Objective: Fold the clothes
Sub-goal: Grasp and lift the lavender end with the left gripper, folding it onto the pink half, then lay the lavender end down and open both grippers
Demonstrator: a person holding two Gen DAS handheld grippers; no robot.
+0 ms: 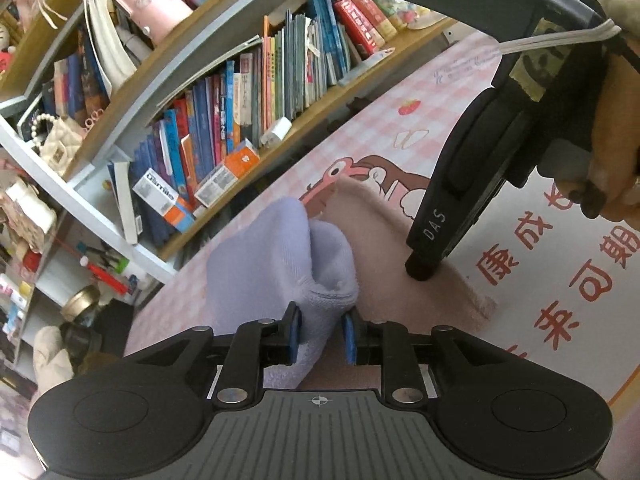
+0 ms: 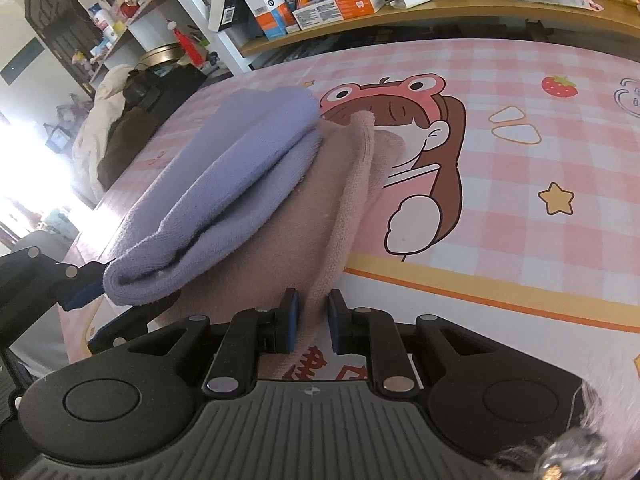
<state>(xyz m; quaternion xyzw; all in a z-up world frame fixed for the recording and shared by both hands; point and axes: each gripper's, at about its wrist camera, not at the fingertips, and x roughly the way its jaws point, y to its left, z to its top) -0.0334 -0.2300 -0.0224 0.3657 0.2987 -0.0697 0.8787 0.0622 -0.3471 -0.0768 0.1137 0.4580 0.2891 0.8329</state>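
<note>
A folded lavender cloth (image 1: 276, 248) (image 2: 224, 168) lies on top of a dusty-pink cloth (image 1: 384, 240) (image 2: 256, 248) spread on the table. My left gripper (image 1: 322, 334) stands open around the lavender cloth's near end, which fills the gap between the blue pads (image 1: 294, 332) without being squeezed. In the right wrist view a blue pad (image 2: 86, 292) of that gripper shows at the left beside the roll's end. My right gripper (image 2: 314, 320) is shut on a raised ridge of the pink cloth. In the left wrist view its tip (image 1: 420, 270) rests down on that cloth, held by a hand (image 1: 612, 120).
The table carries a pink checked mat (image 2: 520, 160) with a cartoon girl and red characters (image 1: 560, 272). A wooden bookshelf (image 1: 224, 120) (image 2: 400, 8) packed with books and boxes runs along the far edge. Bags and clutter (image 2: 120, 120) sit past the table's left end.
</note>
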